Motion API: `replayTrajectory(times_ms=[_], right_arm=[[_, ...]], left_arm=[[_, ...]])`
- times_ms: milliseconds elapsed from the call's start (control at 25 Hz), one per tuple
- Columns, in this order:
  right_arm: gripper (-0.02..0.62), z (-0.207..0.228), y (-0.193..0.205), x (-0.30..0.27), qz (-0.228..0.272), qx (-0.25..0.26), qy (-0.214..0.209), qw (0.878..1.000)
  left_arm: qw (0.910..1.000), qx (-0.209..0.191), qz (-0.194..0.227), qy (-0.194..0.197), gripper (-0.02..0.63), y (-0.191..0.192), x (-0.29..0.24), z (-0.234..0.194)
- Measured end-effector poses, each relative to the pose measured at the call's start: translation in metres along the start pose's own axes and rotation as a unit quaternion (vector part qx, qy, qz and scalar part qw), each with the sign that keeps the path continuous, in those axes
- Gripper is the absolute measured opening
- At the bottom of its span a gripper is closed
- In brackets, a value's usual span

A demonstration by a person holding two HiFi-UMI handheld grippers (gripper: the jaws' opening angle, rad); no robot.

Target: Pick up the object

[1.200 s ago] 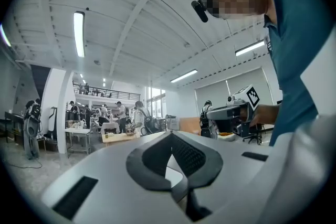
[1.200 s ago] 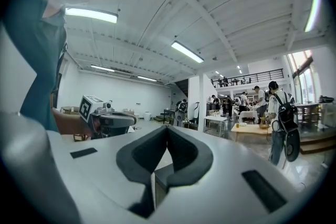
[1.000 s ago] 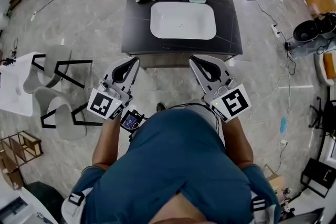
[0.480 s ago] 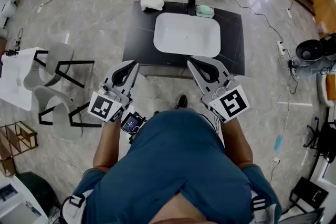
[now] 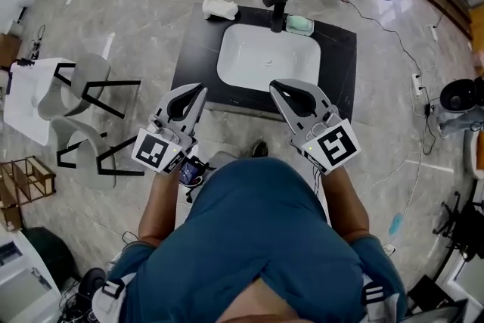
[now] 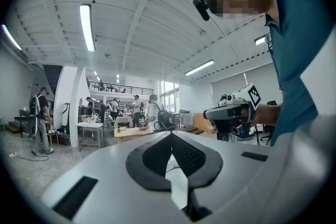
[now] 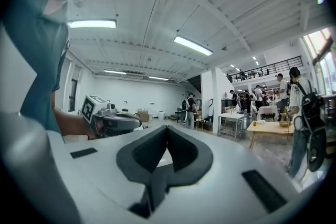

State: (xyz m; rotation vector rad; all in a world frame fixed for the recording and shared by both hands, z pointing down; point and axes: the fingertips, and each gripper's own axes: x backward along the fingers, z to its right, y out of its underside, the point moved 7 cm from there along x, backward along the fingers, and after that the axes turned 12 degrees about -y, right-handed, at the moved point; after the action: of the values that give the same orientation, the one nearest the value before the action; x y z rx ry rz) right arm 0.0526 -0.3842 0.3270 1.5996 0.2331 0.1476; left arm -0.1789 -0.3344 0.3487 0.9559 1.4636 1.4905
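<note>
Left gripper (image 5: 200, 88): jaws pressed together, empty. Right gripper (image 5: 274, 85): jaws together too, holding nothing. Both near the black stone desk (image 5: 193, 60).

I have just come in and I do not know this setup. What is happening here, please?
A person holds the left gripper and the right gripper out in front, both shut and empty, pointing toward a dark counter with a white basin. Nothing has been picked up yet. At the back of the counter stand a black faucet, a white object near the left corner and a pale green item beside the faucet.
</note>
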Motion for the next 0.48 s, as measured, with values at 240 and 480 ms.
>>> replayTrajectory(times_ms=[240, 480], right_arm=[[0.014, 0.028, 0.011, 0.002, 0.001, -0.016, 0.004, 1.000], [0.014, 0.048, 0.016, -0.014, -0.010, -0.021, 0.015, 1.000]], left_arm=[[0.9999, 0.000, -0.014, 0.002, 0.005, 0.005, -0.024, -0.001], [0.9995, 0.011, -0.027, 0.016, 0.005, 0.020, -0.054, -0.027]])
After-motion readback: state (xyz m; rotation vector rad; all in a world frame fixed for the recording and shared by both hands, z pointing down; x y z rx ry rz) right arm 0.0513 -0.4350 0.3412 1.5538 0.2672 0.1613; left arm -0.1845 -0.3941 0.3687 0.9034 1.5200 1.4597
